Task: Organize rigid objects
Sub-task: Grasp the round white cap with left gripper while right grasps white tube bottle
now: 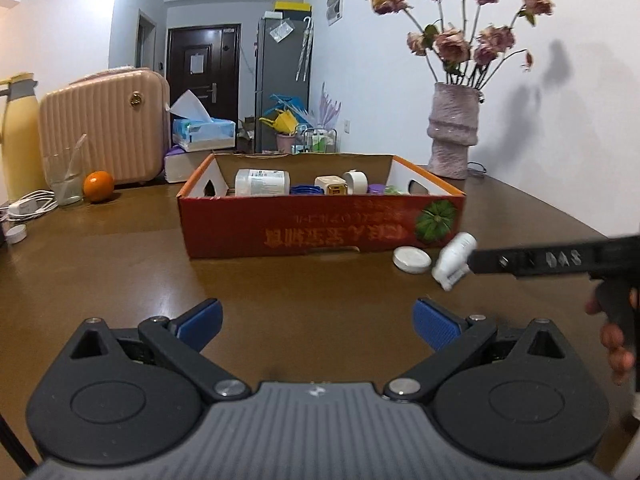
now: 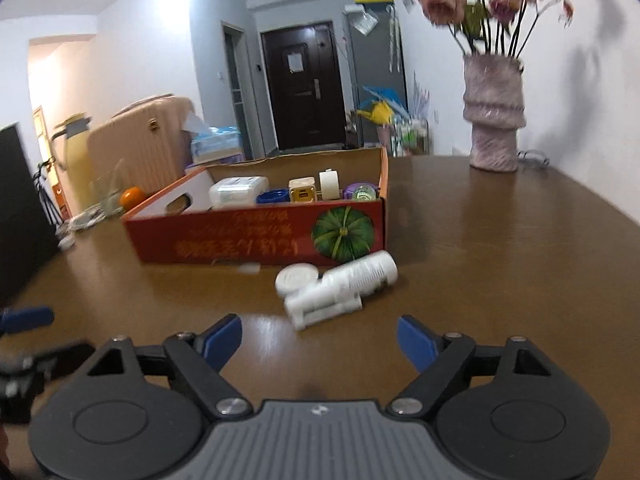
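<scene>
A red cardboard box [image 1: 320, 228] [image 2: 256, 236] stands on the brown table and holds a white bottle [image 1: 262, 182], a blue lid, a charger cube and a tape roll. In front of its right corner lie a white round jar [image 1: 412, 260] [image 2: 297, 278] and white bottles on their sides [image 1: 454, 262] [image 2: 340, 288]. My left gripper [image 1: 318, 326] is open and empty, well short of the box. My right gripper [image 2: 320, 342] is open and empty, just short of the lying bottles. In the left wrist view its black finger [image 1: 528, 258] reaches the bottles from the right.
A pink vase with dried roses [image 1: 454, 132] [image 2: 496, 116] stands at the back right. At the left are an orange [image 1: 98, 186], a glass [image 1: 66, 178], a pink case [image 1: 104, 128], a yellow flask [image 1: 18, 136], cables and a tissue box [image 1: 202, 132].
</scene>
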Demonstrator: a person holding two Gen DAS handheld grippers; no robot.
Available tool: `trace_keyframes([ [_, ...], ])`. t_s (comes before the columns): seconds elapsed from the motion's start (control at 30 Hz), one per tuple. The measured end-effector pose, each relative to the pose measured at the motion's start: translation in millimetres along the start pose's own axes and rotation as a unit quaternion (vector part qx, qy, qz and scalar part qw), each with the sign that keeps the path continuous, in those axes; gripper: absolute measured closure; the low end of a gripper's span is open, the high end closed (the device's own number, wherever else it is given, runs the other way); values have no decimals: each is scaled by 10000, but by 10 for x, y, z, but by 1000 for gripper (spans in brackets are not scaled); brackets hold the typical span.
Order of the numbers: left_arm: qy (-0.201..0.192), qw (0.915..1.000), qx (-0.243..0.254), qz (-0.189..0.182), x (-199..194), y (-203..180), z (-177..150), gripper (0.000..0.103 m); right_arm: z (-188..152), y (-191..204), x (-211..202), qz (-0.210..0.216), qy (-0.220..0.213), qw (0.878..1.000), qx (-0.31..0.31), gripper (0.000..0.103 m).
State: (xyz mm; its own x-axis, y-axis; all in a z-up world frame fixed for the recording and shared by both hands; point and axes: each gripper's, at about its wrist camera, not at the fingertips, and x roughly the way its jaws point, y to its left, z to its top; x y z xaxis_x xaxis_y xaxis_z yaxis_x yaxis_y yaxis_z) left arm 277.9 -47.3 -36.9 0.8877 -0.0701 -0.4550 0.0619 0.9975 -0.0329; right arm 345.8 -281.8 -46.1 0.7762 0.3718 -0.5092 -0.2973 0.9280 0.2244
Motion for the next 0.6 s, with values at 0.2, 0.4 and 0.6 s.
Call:
trace_keyframes([
  [0.2,476,9987,45,-184,685,-10,294,0,323,-220,794,-83,574,9962,645,51],
  [0.4,744,9927,295,-907,1277,-465,444,18,262,-291,846,-519,534,9971,179,75],
  [0.6,973,9893,626,-885,1661,-806,432,45,189,-559,665,-722,466,9961,210,76],
])
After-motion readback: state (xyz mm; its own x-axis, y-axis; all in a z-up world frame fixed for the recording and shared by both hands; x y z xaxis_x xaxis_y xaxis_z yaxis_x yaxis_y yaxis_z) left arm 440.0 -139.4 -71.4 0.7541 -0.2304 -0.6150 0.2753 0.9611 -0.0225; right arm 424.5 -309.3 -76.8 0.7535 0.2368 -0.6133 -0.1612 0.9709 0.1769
